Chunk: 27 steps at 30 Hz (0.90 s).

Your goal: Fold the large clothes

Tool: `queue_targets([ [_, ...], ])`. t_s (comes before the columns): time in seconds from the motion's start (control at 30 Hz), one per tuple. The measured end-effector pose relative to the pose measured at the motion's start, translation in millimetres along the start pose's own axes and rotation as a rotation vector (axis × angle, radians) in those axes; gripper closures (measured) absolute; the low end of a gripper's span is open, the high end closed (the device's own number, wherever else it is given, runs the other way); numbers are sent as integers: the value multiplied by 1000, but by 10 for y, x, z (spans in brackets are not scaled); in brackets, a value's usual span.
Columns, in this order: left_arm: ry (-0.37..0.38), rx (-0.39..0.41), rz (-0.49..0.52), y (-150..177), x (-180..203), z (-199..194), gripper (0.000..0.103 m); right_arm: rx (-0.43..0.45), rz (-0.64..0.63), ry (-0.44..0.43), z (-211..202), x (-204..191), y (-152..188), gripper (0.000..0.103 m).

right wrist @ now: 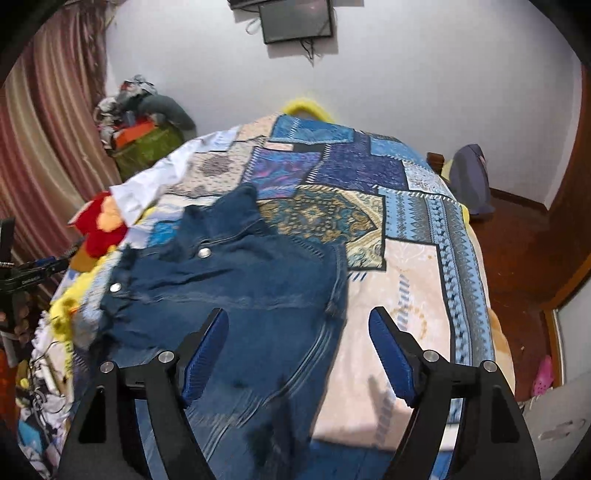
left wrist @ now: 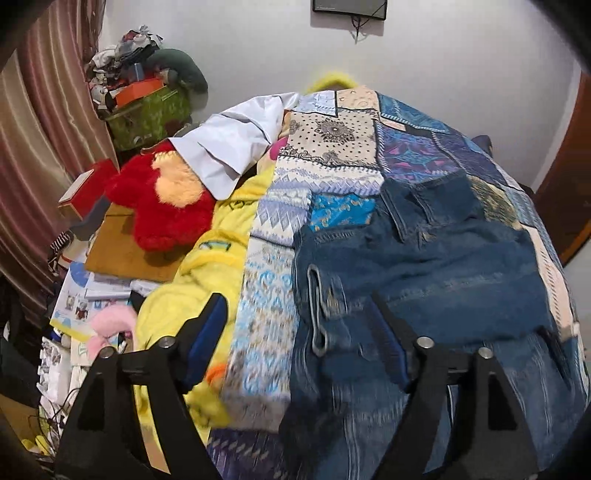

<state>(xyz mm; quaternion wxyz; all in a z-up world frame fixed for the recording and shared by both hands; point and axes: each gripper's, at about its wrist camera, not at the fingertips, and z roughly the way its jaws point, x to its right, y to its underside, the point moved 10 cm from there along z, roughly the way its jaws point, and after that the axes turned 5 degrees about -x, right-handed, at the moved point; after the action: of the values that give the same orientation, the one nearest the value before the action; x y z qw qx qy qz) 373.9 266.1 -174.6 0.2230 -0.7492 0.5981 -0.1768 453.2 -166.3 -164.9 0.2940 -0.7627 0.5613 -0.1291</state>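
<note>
Covering most of both views, a bed wears a patchwork spread of blue, purple, cream and gold panels, and it runs away toward a plain white far wall. Blue denim jeans lie crumpled on the near left half of the spread, the waistband with two metal buttons at their far left edge, the legs trailing toward the viewer. The left gripper hangs above the jeans' near left edge with its jaws wide apart and nothing between them. The right gripper hangs above the jeans' near right edge, jaws likewise spread and empty. Both sets of blue pads are clear of the cloth.

A dark screen is mounted high on the far wall. Striped pink and tan curtains hang down the left side. Beside the bed on the left sit a red plush toy, a yellow fleece blanket, a white garment, and a green box piled with clutter in the far corner. Reddish wood floor shows on the right.
</note>
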Motion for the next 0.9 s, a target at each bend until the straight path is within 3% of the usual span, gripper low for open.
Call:
queue_targets([
  [0.27, 24, -48, -22, 680, -144, -126, 20, -68, 54, -57, -259, -109, 740, 23],
  [0.63, 131, -332, -173, 2189, -250, 484, 20, -229, 205, -113, -181, -78, 1775, 23],
  [0.77, 183, -402, -221, 2490, -176, 622, 20, -256, 208, -136, -177, -174, 1983, 23],
  [0.9, 218, -427, -242, 2638, -76, 692, 25, -220, 183, -136, -203, -280, 2028, 23],
])
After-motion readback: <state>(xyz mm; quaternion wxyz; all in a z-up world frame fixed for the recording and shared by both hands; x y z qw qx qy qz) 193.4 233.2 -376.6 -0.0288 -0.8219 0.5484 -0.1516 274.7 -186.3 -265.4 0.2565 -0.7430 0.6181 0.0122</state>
